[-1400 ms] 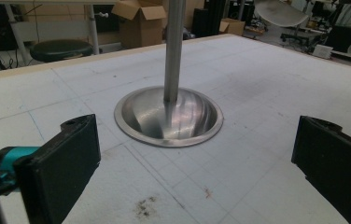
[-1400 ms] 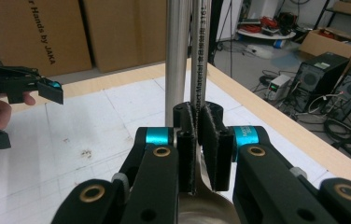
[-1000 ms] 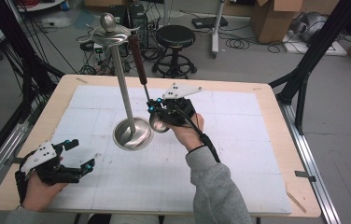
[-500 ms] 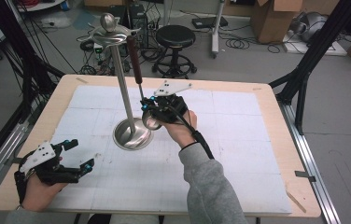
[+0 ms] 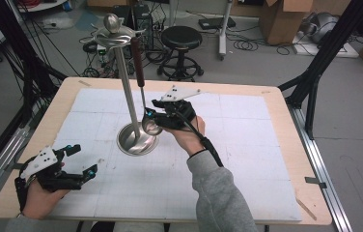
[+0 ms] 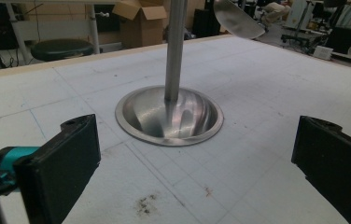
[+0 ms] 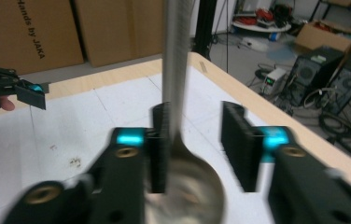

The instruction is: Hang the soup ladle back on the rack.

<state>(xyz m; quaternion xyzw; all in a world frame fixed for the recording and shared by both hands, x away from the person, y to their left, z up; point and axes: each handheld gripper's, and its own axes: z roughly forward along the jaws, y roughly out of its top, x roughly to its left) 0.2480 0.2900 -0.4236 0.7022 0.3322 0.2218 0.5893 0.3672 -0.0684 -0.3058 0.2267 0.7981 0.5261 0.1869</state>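
Right tool (image 5: 149, 114) is at the ladle (image 5: 143, 92), which hangs from the top ring of the steel stand (image 5: 130, 99), bowl low beside the stand's base. Its jaws have just been opening: in the right gripper view the ladle's neck (image 7: 176, 84) sits between them, against the left pad, clear gap to the right one, so released, not clamping. Left tool (image 5: 76, 159) rests on the worktop (image 5: 247, 145) near its front left corner, well apart from the stand, jaws spread wide and gripping nothing. The left gripper view looks at the stand's base (image 6: 169, 114) between the jaws.
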